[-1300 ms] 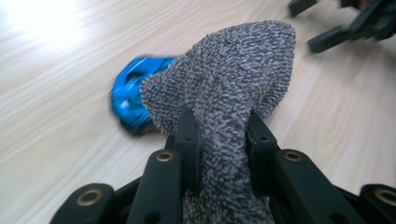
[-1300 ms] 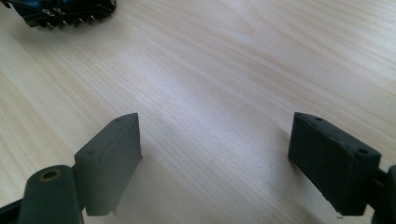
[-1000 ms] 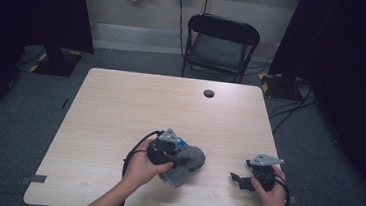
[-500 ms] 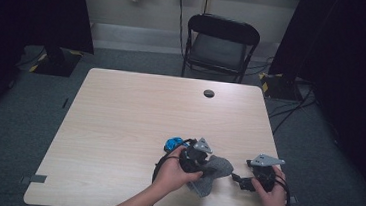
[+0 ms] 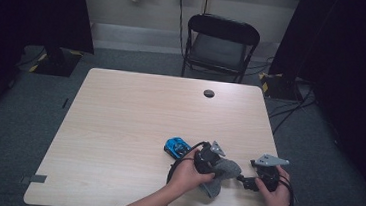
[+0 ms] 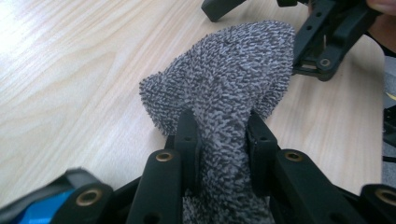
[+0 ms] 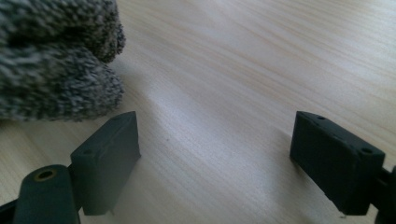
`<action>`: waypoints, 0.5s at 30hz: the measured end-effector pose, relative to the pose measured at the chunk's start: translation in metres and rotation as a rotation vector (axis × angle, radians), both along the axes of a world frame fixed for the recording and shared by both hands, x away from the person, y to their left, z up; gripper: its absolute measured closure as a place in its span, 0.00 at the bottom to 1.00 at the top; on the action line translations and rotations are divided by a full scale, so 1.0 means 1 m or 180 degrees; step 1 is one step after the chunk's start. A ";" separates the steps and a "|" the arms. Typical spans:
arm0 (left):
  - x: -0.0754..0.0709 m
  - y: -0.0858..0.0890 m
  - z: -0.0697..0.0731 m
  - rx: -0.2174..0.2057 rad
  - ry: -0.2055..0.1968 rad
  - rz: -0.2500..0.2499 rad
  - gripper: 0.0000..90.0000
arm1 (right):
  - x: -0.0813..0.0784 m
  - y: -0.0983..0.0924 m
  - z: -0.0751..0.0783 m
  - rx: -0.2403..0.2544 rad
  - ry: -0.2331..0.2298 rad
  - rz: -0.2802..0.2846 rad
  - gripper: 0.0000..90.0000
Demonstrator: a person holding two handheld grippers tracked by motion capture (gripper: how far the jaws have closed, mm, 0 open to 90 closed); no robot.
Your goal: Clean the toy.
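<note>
- Sock (image 5: 222,170), grey and fuzzy, lies bunched at the near edge of the surface (image 5: 134,119), so both hands can reach it.
- Left tongs (image 6: 223,140) pinch the sock's middle, lifting a fold.
- Right tongs (image 7: 212,154), spread wide just beside the sock, look ready to take its free end.
- Blue toy car (image 5: 177,146) sits just behind the sock.

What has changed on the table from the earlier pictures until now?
The left claw, shut on the grey cloth, has carried it to the right along the near edge of the table, close to the right claw. This uncovered a blue thing, which lies where the cloth was. The right claw stayed in place, open, and the black disc did not move.
</note>
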State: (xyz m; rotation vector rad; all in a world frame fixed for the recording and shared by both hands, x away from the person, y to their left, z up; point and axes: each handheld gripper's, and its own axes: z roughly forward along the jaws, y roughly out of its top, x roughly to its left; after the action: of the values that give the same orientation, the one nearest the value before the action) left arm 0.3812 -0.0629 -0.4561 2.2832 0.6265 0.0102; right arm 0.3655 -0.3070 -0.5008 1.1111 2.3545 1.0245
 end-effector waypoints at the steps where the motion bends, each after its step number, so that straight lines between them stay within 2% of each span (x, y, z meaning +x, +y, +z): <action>1: 0.001 -0.001 -0.001 -0.0007 0.0008 0.0009 0.80 | 0.000 0.000 0.000 0.0004 0.0000 -0.0004 0.17; 3: 0.003 -0.003 -0.003 0.0018 -0.0001 0.0015 0.80 | 0.000 -0.001 0.000 0.0005 -0.0002 -0.0017 0.17; 9: 0.004 -0.010 -0.005 -0.0019 0.0017 0.0027 0.80 | -0.001 -0.003 0.000 0.0002 0.0000 -0.0035 0.17; 12: 0.004 -0.013 -0.007 0.0020 -0.0017 -0.0005 0.78 | -0.001 -0.003 0.000 0.0004 0.0002 -0.0040 0.17; 15: 0.004 -0.014 -0.008 -0.0010 -0.0022 -0.0013 0.74 | -0.001 -0.003 0.000 0.0003 -0.0001 -0.0042 0.17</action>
State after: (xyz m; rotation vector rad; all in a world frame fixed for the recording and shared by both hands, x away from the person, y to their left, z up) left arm 0.3854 -0.0766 -0.4644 2.2803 0.6180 0.0152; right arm 0.3646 -0.3102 -0.5009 1.1253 2.3437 1.0213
